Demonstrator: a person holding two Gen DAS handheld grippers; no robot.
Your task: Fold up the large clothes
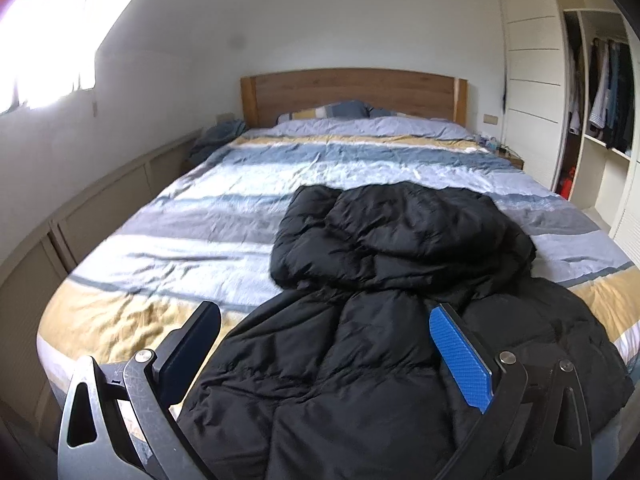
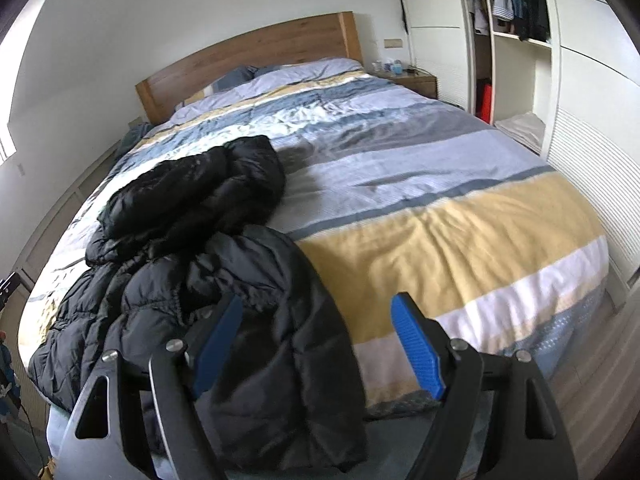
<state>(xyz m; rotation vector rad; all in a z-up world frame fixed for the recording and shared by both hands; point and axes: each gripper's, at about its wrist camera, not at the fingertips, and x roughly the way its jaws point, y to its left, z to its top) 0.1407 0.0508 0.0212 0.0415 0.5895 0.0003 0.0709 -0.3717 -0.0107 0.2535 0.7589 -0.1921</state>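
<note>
A black puffer jacket (image 1: pixel 380 360) lies crumpled on the near end of the striped bed (image 1: pixel 160 240), its upper part bunched farther back and its lower part hanging over the foot edge. My left gripper (image 1: pixel 326 320) hovers open above it, its fingers apart on either side of the quilted fabric and not pressing it. In the right wrist view the jacket (image 2: pixel 240 272) lies to the left on the bed (image 2: pixel 460 220). My right gripper (image 2: pixel 318 308) is open over the jacket's right edge, and its blue pads (image 2: pixel 416 344) grip nothing.
A wooden headboard (image 1: pixel 352 92) and pillows stand at the far end. An open wardrobe (image 2: pixel 512 0) with hanging clothes lines the right wall, beside a nightstand (image 2: pixel 412 80). Low cabinets (image 1: pixel 100 200) run along the left wall under a bright window (image 1: pixel 40 40).
</note>
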